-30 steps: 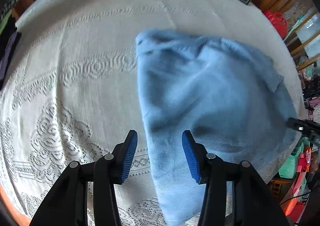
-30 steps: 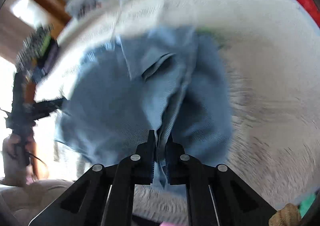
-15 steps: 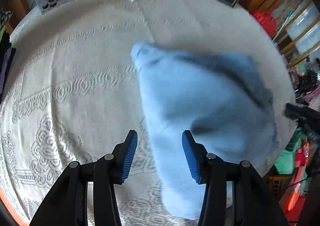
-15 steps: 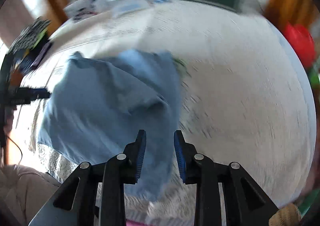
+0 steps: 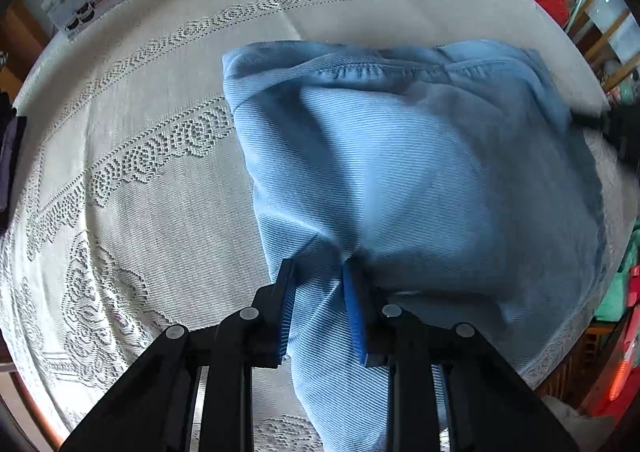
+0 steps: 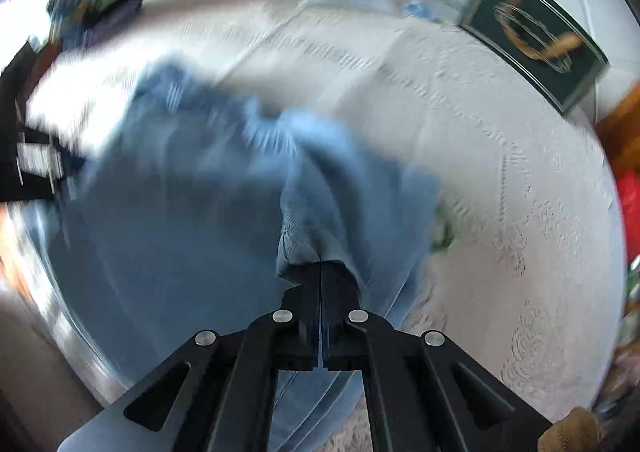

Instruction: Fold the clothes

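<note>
A light blue garment (image 5: pixel 400 171) lies bunched on a round table's white lace tablecloth (image 5: pixel 140 171), toward 3 o'clock in the left wrist view. The left gripper (image 5: pixel 318 272) has its jaws closed on a fold at the garment's near edge. The right gripper (image 6: pixel 320 264), its view blurred, has its jaws together, pinching the cloth at another edge. A dark green box (image 6: pixel 536 47) sits at 1 o'clock.

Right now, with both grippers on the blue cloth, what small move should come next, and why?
Probably lift both grippers together. The left gripper has a bunch of the blue cloth between its fingers, the right gripper is pinched shut on another edge, and the cloth lies rumpled on the table, so raising it should let it hang flat for a fold.
</note>
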`<state>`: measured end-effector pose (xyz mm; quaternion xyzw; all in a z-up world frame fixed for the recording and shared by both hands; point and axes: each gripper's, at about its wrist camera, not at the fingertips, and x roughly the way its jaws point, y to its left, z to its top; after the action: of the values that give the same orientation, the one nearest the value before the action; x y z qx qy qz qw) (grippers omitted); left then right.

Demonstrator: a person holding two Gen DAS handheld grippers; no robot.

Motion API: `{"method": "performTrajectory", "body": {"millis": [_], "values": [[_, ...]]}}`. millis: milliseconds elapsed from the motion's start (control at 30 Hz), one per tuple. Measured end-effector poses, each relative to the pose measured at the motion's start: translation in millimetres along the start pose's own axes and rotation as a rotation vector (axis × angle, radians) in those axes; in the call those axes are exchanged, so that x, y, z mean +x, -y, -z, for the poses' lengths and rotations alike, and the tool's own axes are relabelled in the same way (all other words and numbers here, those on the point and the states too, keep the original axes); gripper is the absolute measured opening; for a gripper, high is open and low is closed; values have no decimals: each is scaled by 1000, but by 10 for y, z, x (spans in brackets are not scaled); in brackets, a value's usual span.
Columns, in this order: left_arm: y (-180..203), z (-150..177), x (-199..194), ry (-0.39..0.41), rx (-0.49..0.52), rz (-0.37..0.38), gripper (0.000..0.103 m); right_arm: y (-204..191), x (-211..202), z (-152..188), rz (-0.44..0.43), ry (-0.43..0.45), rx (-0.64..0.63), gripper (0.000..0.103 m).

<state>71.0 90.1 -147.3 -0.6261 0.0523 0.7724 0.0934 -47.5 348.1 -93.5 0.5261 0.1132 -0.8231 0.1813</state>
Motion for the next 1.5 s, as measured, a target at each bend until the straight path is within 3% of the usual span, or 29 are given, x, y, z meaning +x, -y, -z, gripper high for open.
{"method": "performTrajectory", "body": {"millis": [100, 133, 200, 333, 367, 433, 467, 567, 633, 767, 800, 867, 967, 1067, 1200, 1267, 1333, 1400, 1500], "values": [[-1, 11, 50, 3, -24, 11, 29, 574, -47, -195, 63, 27, 222, 2], [-21, 41, 28, 1, -31, 15, 31, 745, -32, -201, 96, 13, 285, 9], [-48, 72, -19, -2, -37, 23, 31, 986, -38, -164, 127, -2, 374, 12], [-159, 51, -308, 23, -70, 59, 32, 884, -192, -3, -39, 42, 402, 16], [-182, 36, -388, 38, -77, 71, 32, 828, -194, 29, -67, 41, 399, 20], [-176, -57, -474, 68, -81, 90, 32, 724, -174, 80, -108, 34, 397, 39], [-173, -104, -518, 84, -82, 100, 32, 671, -164, 106, -128, 31, 395, 40], [-240, -243, -572, 118, -82, 127, 32, 568, -56, 105, -169, 18, 385, 40], [-356, -554, -188, 80, -75, 120, 32, 485, 45, 62, -204, -1, 370, 40], [-448, -793, 146, 63, -98, 11, 32, 379, 190, 108, -274, -40, 335, 39], [-448, -775, 127, 62, -100, 12, 30, 401, 271, 125, -263, -61, 348, 37], [-447, -739, 90, 60, -106, 16, 30, 559, 434, 201, -161, -119, 410, 37], [-446, -684, 33, 58, -115, 22, 31, 773, 331, 322, -158, -71, 520, 35], [-410, -584, -125, 72, -113, 55, 35, 771, 56, 396, -144, -11, 506, 36], [-184, -452, -362, 110, -32, 88, 43, 554, -80, 377, -205, 3, 414, 36], [-237, -664, -137, 110, -5, 105, 43, 412, -12, 290, -248, -12, 354, 36], [-119, -657, -109, 105, 15, 115, 43, 293, 156, 153, -283, -45, 320, 36], [-12, -505, -213, 96, 30, 104, 43, 343, 285, 29, -254, -29, 342, 35], [-10, -567, 73, 74, 53, 43, 43, 440, 378, -88, -200, 4, 381, 34]]}}
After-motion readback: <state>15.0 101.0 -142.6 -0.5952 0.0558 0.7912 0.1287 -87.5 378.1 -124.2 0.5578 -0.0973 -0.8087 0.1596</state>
